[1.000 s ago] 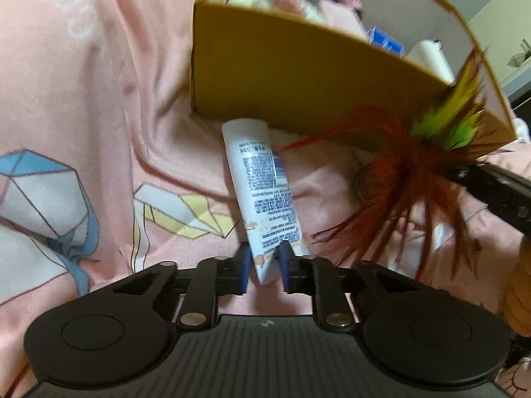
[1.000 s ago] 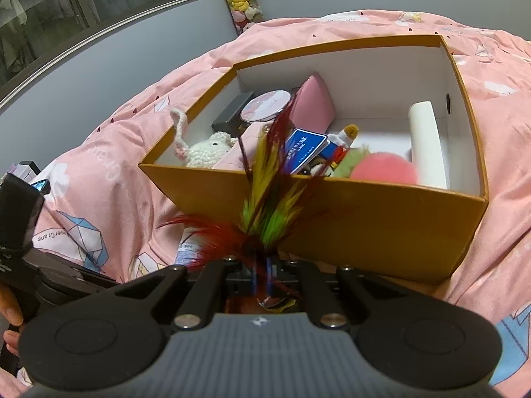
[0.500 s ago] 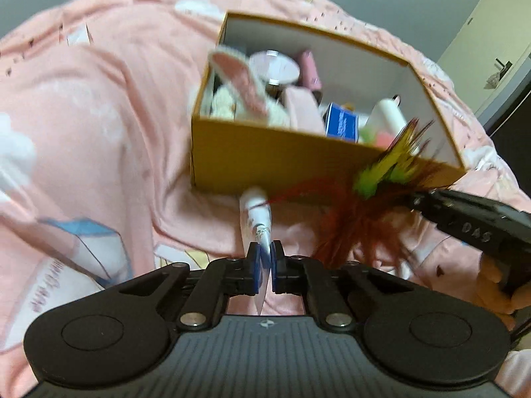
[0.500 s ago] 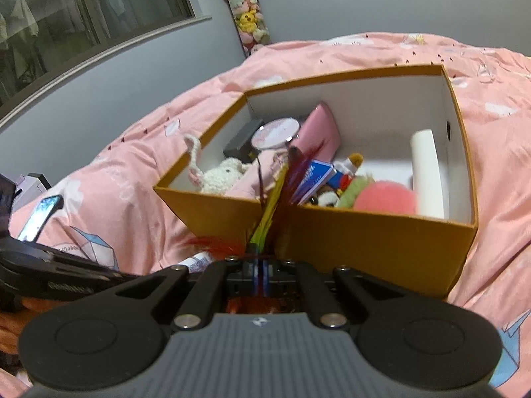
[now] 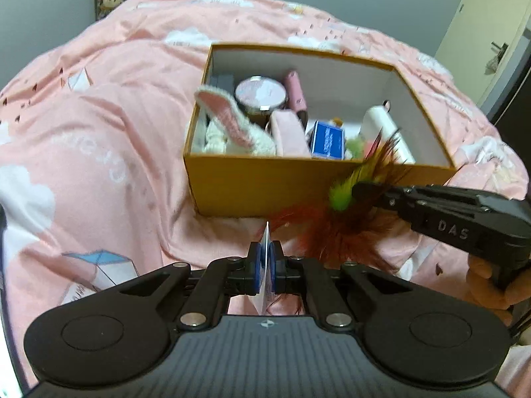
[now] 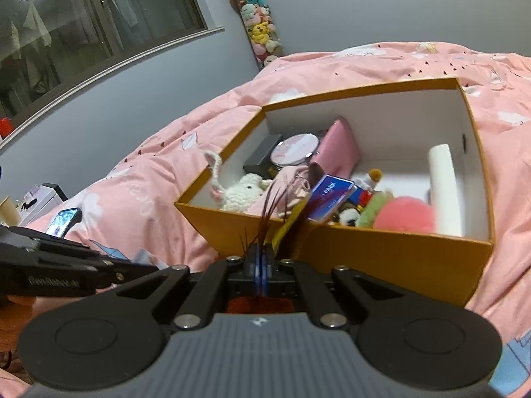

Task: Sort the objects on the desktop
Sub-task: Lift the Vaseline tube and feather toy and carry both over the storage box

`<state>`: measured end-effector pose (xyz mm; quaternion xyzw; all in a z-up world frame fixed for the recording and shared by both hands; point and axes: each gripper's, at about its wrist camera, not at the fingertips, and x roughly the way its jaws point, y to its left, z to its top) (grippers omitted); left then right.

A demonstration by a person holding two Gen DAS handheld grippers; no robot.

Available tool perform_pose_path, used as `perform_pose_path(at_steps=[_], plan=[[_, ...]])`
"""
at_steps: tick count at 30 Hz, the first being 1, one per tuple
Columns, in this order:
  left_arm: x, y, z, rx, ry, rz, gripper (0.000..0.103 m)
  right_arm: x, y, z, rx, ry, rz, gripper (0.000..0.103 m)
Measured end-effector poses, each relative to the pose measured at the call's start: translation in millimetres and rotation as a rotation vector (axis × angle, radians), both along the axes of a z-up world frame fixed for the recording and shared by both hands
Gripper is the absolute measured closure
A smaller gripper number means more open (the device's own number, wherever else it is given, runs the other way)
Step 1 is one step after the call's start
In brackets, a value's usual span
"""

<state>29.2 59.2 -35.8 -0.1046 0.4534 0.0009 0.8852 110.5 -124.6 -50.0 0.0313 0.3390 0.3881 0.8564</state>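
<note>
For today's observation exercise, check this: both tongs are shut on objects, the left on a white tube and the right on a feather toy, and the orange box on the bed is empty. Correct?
Not quite. The orange box is not empty: the right wrist view shows a crocheted bunny, a blue card pack and more inside. The rest stands: left tongs grip the white tube, right tongs the feather toy.

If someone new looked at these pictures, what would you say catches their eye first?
Probably the feather toy, red with a lime tuft, pinched in the right gripper just before the orange box. Next, the box itself, on the pink bedding and crowded with things such as a knitted bunny and a blue card pack. Last, the white tube clamped edge-on in the left gripper.
</note>
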Motion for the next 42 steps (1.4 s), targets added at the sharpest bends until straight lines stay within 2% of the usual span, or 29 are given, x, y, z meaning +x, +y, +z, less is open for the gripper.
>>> perform_pose_path(at_steps=[4, 7, 13, 17, 24, 29, 34, 38, 42], plan=[[5, -2, -13, 0.018, 0.004, 0.021, 0.097, 4, 2, -9, -0.021, 0.041, -0.005, 0.102], [6, 0, -15, 0.004, -0.005, 0.022, 0.097, 6, 4, -14, -0.042, 0.069, 0.009, 0.1], [8, 2, -26, -0.004, 0.047, 0.037, 0.091, 4, 8, -19, -0.072, 0.073, 0.021, 0.096], [8, 0, -28, 0.008, 0.038, 0.037, 0.091, 6, 9, -22, -0.075, 0.084, 0.021, 0.096], [4, 1, -26, 0.007, 0.026, 0.039, 0.092, 4, 7, -19, -0.06, 0.064, 0.019, 0.103], [-3, 2, -13, 0.006, -0.018, 0.04, 0.092, -1, 3, -8, -0.046, 0.025, 0.016, 0.103], [-6, 3, 9, -0.016, -0.07, 0.027, 0.092, -8, -2, 14, -0.014, -0.046, 0.032, 0.103], [-5, 3, 29, -0.018, -0.116, 0.017, 0.092, -9, -9, 36, 0.04, -0.1, 0.016, 0.103], [2, 2, 50, -0.039, -0.146, -0.004, 0.092, -2, -22, 58, 0.114, -0.103, -0.011, 0.103]])
